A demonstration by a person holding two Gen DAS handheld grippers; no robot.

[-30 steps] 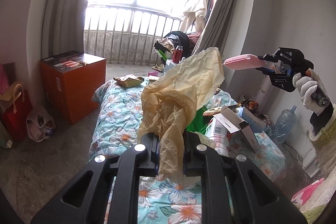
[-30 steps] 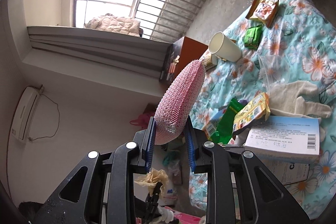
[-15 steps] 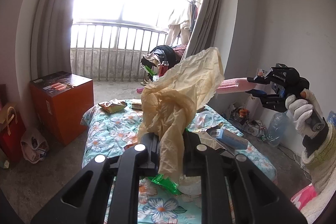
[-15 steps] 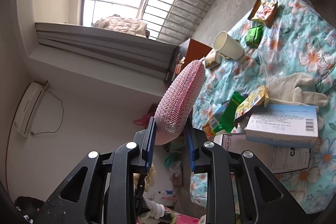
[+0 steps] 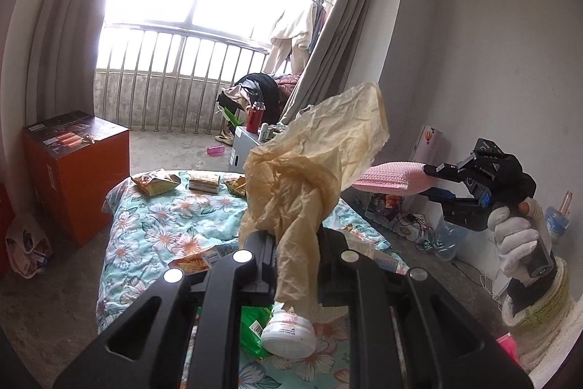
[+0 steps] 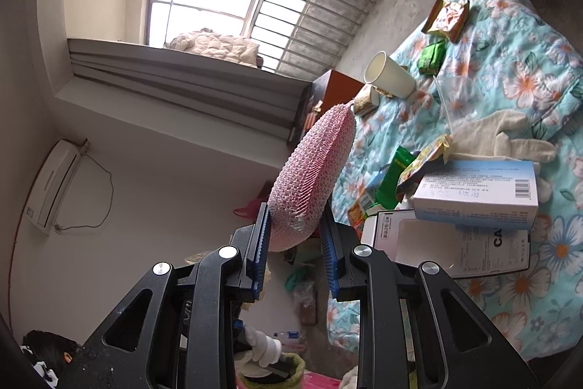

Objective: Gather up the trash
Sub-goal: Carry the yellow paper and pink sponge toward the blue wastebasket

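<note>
Reading the print first: large letters "CA" are seen on the white flat box [image 6: 452,250] lying at the near edge of the floral bed [image 6: 510,35], and a barcode with small, unreadable lines is carried on the pale blue box [image 6: 473,195] resting across it. Writing on the snack packets [image 5: 155,183] at the far edge is too small to be read.

The left gripper [image 5: 297,265] is clenched on a crumpled tan glove [image 5: 313,170], which is held up above the bed. The right gripper [image 6: 295,254] is clamped on a pink foam net sleeve [image 6: 313,170], which juts forward past its blue pads.

Only in the left wrist view are the right gripper [image 5: 437,181] and its white-gloved hand [image 5: 517,239] seen from outside, along with the orange cabinet [image 5: 76,174] and a white jar [image 5: 289,334] on the bed beneath the left gripper. Only in the right wrist view are a paper cup [image 6: 390,79] lying on its side, a green packet [image 6: 431,57], a pale glove [image 6: 506,137] spread on the bed and a wall air conditioner [image 6: 53,185] shown.
</note>
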